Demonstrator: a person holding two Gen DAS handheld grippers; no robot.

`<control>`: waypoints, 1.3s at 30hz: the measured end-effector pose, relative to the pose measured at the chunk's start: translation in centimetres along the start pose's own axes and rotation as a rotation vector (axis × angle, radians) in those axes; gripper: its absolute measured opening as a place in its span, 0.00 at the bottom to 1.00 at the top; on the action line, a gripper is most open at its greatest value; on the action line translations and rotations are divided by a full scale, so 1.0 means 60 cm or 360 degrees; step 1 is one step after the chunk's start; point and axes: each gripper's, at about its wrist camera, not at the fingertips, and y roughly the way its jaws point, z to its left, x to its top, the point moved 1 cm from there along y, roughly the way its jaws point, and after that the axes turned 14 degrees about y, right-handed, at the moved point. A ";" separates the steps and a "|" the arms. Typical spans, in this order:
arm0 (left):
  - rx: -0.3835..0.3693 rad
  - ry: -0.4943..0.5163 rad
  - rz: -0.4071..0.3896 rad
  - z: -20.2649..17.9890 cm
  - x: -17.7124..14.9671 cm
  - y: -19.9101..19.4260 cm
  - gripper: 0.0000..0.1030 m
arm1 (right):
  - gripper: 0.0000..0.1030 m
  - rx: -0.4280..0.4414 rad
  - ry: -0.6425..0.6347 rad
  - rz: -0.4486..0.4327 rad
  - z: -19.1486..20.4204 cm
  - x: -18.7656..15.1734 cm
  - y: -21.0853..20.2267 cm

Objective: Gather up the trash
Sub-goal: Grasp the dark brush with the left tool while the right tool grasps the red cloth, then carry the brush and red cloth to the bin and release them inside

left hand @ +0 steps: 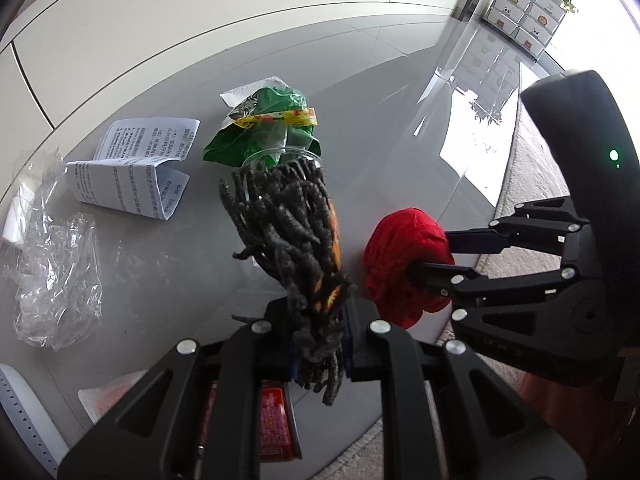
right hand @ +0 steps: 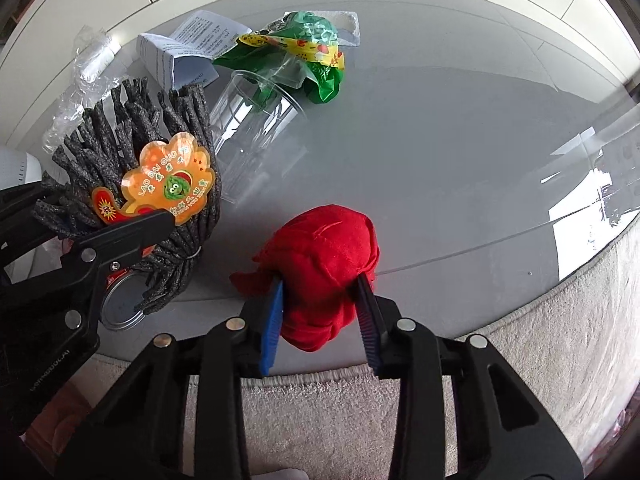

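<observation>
Both hand-held grippers grip something at the near edge of the round grey glass table point(right hand: 440, 128). Closed narrow, the left gripper point(left hand: 320, 344) clamps a bundle of dark grey foam fruit netting point(left hand: 288, 236), lifted and tilted over the glass; the right wrist view shows an orange, flower-shaped sticker point(right hand: 170, 178) on it reading "LAO DAI GUO YE" above Chinese characters and a cartoon green face. Pressed in from both sides, the right gripper point(right hand: 320, 304) holds a crumpled red cloth point(right hand: 324, 264) between its blue-ribbed pads, low over the table's rim, with beige carpet point(right hand: 520, 360) beneath.

Farther back lies a crumpled green plastic bag point(right hand: 320, 68) with a yellow printed band; its writing is too small to read. A clear plastic cup point(right hand: 256, 120) lies on its side just beside the bag, mouth towards it, apparently empty. A folded white leaflet point(left hand: 136, 172) of dense Chinese print rests to the left, and clear crinkled cellophane point(left hand: 56, 272) lies near the far left edge. Under the left gripper a red printed can point(left hand: 274, 424) shows; its round metal end point(right hand: 122, 304) appears in the right view.
</observation>
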 end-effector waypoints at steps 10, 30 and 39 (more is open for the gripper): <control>0.0019 -0.0005 -0.0066 0.001 0.009 -0.048 0.15 | 0.19 0.0066 0.0057 -0.0061 -0.019 -0.006 -0.038; 0.0253 -0.0037 -0.0241 0.007 -0.041 -0.289 0.15 | 0.19 0.0169 -0.0143 -0.0480 0.051 -0.080 -0.292; 0.0494 -0.0102 -0.0352 0.055 -0.111 -0.476 0.15 | 0.19 0.0287 -0.0359 -0.0696 0.162 -0.122 -0.434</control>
